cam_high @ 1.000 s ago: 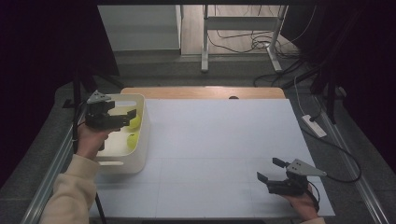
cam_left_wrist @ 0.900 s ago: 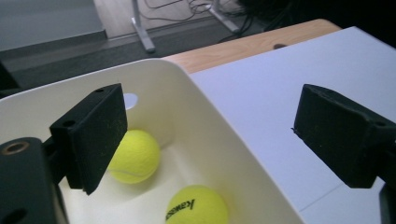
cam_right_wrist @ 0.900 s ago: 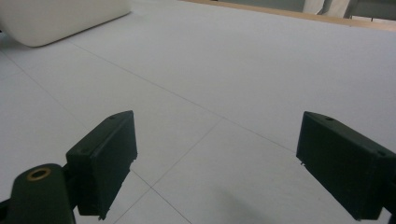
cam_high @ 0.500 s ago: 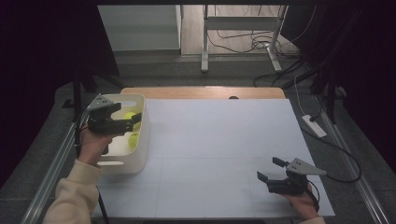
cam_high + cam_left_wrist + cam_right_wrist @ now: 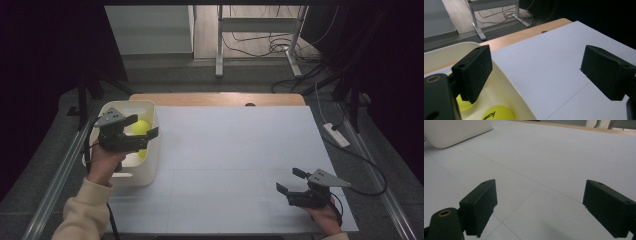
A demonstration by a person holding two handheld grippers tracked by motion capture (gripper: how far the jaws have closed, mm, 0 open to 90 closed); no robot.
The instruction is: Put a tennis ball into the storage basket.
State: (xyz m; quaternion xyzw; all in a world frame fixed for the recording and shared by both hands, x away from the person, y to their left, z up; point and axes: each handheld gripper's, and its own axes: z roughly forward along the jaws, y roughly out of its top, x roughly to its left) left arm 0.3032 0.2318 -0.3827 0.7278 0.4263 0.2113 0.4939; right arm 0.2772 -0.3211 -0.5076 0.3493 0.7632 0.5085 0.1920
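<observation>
You have two tennis balls (image 5: 140, 127) in one white bin (image 5: 150, 165), on one desk (image 5: 230, 150), and one pair of tongs in each hand.

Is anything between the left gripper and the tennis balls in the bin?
Nothing visible. The left gripper hangs open above the white bin, one jaw over its rim, the tennis balls uncovered below.
</observation>
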